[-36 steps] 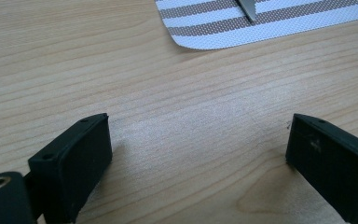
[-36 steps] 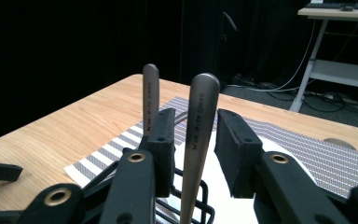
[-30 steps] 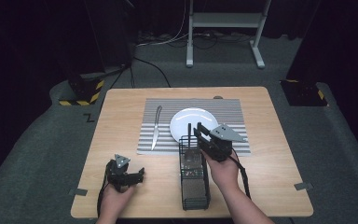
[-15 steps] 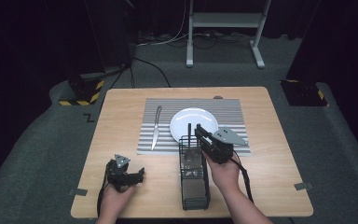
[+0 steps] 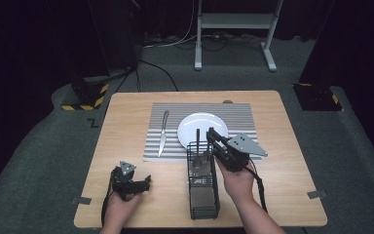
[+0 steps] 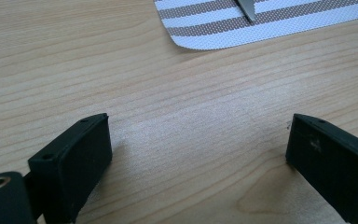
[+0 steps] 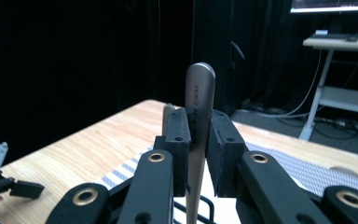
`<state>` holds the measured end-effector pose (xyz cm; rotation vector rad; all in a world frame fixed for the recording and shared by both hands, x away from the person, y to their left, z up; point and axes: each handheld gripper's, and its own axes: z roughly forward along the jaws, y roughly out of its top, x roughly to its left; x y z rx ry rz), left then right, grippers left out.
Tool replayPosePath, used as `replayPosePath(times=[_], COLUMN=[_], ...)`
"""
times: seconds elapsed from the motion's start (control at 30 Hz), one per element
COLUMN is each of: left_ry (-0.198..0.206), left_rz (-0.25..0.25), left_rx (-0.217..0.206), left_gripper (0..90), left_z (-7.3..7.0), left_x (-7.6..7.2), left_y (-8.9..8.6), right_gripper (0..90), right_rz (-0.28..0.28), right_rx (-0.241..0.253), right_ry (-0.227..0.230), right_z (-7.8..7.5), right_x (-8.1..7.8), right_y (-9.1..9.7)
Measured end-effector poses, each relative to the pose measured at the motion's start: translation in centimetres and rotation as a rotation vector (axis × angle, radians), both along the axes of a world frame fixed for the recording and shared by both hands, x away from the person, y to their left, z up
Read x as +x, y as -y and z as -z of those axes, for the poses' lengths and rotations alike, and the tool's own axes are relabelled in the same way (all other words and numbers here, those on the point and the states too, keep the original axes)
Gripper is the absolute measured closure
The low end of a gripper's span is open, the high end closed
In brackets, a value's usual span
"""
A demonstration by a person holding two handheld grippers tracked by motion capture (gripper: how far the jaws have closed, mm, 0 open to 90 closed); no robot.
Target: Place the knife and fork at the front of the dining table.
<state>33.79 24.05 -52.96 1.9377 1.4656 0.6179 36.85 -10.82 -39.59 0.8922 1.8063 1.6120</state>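
Right gripper view: the right gripper (image 7: 197,140) is clamping an upright metal utensil handle (image 7: 198,100) above the wire caddy (image 5: 202,187), while the left gripper (image 6: 200,154) is resting wide open on the table (image 6: 177,93).

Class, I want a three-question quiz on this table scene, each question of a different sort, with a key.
1. True or false: the right gripper is shut on the silver metal utensil handle.
2. Where does the silver table knife lie? A) on the round white plate B) on the striped grey-and-white placemat C) in the black wire basket
3. Fill in: the left gripper is ____ over the bare wooden table.

Key: 1 true; 2 B; 3 open.
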Motion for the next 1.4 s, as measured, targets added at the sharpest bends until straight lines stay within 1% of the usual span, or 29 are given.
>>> replayPosePath(times=[0.13, 0.37, 0.47, 0.6, 0.87, 1.03, 1.1, 1.2, 1.4], left_ry=[0.001, 0.001, 0.000, 0.000, 0.001, 0.000, 0.000, 0.001, 0.000], left_rz=[0.000, 0.000, 0.000, 0.000, 0.000, 0.000, 0.001, 0.001, 0.001], left_rx=[0.001, 0.001, 0.000, 0.000, 0.003, 0.001, 0.001, 0.001, 0.001], left_gripper=[6.9, 6.9, 6.9, 6.9, 6.8, 6.9, 6.8, 6.9, 6.8], left_z=[0.0, 0.0, 0.0, 0.0, 0.0, 0.0, 0.0, 0.0, 0.0], left_x=[0.0, 0.0, 0.0, 0.0, 0.0, 0.0, 0.0, 0.0, 0.0], left_y=[0.0, 0.0, 0.0, 0.0, 0.0, 0.0, 0.0, 0.0, 0.0], right_gripper=[80.0, 80.1, 80.1, 80.2, 80.4, 80.5, 80.6, 80.7, 81.0], right_rz=[0.000, -0.003, -0.005, -0.004, 0.007, 0.033, 0.047, 0.069, 0.110], right_rx=[0.008, 0.029, 0.046, 0.062, 0.095, 0.106, 0.102, 0.092, 0.070], right_ry=[0.036, 0.079, 0.092, 0.125, 0.170, 0.196, 0.208, 0.211, 0.186], right_z=[-0.8, -2.2, -2.8, -3.8, -5.9, -7.1, -7.3, -7.3, -6.6], right_x=[-0.4, -1.0, -1.4, -1.9, -2.2, -2.4, -2.4, -2.4, -1.9], right_y=[0.0, -0.1, -0.2, -0.1, 0.9, 1.8, 2.3, 3.0, 4.6])
